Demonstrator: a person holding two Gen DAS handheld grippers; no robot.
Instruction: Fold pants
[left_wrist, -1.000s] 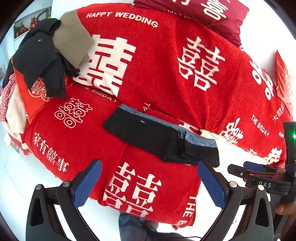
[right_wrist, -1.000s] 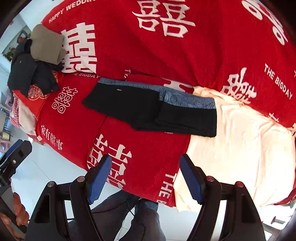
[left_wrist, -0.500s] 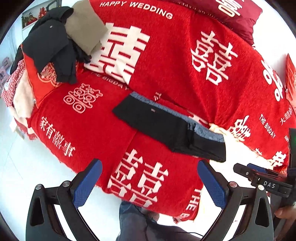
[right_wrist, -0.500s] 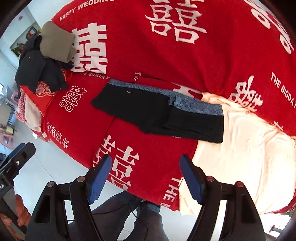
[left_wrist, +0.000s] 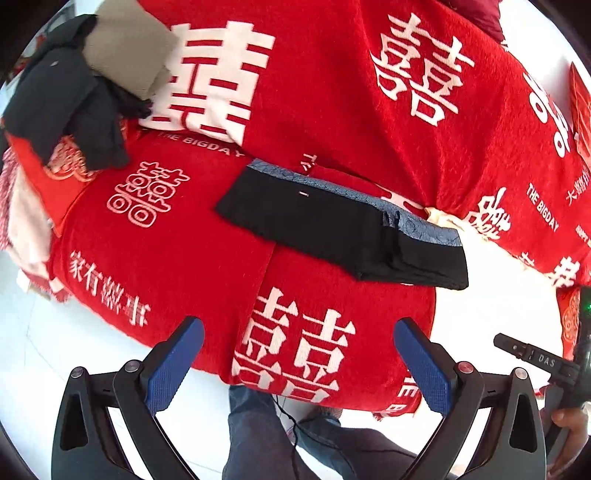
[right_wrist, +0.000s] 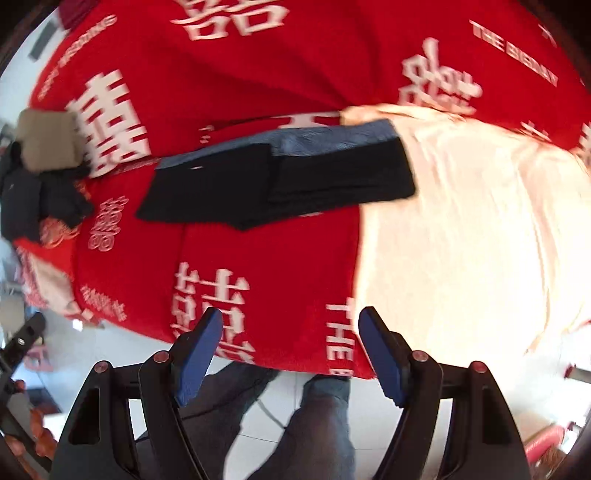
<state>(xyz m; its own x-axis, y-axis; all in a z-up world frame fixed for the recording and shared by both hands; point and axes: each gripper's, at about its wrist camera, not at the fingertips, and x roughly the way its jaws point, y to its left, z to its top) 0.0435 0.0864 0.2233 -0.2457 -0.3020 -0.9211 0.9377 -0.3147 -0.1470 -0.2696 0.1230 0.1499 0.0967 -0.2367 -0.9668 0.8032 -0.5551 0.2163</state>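
Your left gripper (left_wrist: 298, 360) has its jaws wide with nothing between them, and your right gripper (right_wrist: 290, 350) likewise, both above the near edge of the red blanket (left_wrist: 207, 258). The folded black pants (left_wrist: 332, 229) lie flat beyond them, one end reaching onto the cream cloth (right_wrist: 461, 229).

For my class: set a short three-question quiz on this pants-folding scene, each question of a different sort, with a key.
1. True or false: the left tool grips the black pants.
2. What covers the sofa under the pants? A. red blanket B. green sheet C. bare wood
3. Fill in: the pile of dark clothes lies at the ____ end of the sofa in the left wrist view.

Key: 1 false, both tools hang open and empty; 2 A; 3 left.
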